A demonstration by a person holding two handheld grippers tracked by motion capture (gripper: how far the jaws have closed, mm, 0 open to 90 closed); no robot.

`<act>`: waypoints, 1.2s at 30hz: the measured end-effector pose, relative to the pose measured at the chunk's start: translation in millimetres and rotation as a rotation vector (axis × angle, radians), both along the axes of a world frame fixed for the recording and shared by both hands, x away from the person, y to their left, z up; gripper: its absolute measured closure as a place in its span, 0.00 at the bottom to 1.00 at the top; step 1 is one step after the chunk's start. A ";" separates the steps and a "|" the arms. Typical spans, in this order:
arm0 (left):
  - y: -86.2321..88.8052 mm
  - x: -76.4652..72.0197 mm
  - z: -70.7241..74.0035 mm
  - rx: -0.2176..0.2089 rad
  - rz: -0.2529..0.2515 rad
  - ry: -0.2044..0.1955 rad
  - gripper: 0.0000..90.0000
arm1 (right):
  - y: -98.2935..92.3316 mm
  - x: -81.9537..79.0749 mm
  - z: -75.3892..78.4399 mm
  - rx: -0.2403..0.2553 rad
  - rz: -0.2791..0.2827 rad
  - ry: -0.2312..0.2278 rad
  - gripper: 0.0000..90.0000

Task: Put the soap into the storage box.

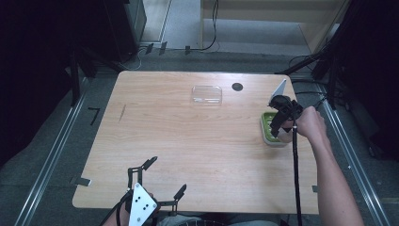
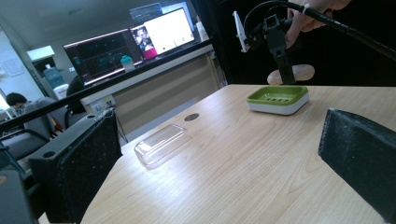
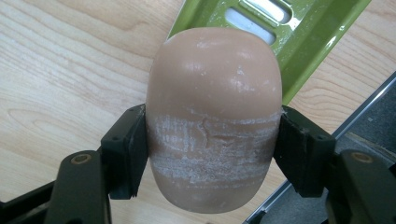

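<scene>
Soap bar (image 3: 214, 121) | clamped across its width by right gripper (image 3: 212, 154) | soap dish (image 3: 299, 42) just beyond, touching unclear | left gripper (image 1: 157, 181) open, empty, well apart

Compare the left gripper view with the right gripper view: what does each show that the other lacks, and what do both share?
Left gripper view alone: the clear lid, monitors behind, and its own open fingers. Right gripper view alone: scuffed white marks across the soap where the right gripper pinches it. Both share the wooden table, the green soap dish and the soap itself.
</scene>
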State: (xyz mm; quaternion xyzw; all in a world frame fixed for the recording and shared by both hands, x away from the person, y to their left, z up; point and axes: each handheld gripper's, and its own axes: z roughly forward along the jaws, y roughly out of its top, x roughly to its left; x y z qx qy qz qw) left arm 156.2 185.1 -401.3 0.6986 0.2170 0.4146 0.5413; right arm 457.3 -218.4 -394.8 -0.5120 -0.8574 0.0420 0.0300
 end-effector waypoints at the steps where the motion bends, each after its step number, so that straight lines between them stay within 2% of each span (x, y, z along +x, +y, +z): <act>1: 0.0 0.0 0.0 0.001 -0.001 0.000 0.00 | -0.1 0.7 -0.2 0.001 -0.005 -0.001 0.38; 20: 0.1 0.1 0.0 0.001 0.000 0.001 0.00 | -3.0 16.0 -7.0 0.022 -0.084 -0.014 0.38; 36: 0.2 0.2 0.0 0.001 0.001 0.002 0.00 | -7.4 26.8 -19.6 0.031 -0.165 -0.034 0.38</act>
